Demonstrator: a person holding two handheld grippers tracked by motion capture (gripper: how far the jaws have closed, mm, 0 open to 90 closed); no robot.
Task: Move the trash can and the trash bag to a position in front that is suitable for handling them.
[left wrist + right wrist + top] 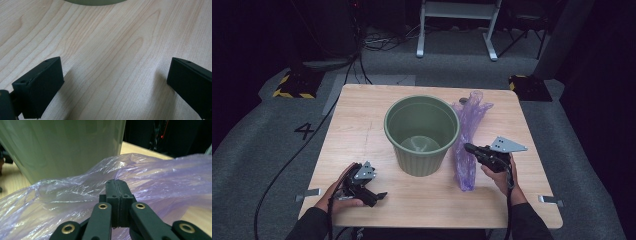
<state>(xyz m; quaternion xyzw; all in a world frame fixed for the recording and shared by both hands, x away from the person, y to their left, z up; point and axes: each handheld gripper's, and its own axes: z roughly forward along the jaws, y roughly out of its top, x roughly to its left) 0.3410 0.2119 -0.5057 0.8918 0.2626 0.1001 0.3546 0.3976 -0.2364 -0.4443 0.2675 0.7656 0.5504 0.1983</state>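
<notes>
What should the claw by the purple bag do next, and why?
Probably lift the purple bag a little off the table. The right gripper has its jaws pressed together at the bag, seemingly pinching the plastic, which lies beside the green bucket. The left gripper is open over bare wood, free to help spread the bag once raised.

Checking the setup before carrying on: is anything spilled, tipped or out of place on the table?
Nothing stands out. The green plastic bin stands upright on the wooden table; the crumpled purple plastic bag lies beside it, with the right tongs shut at it. The left tongs are open.
</notes>
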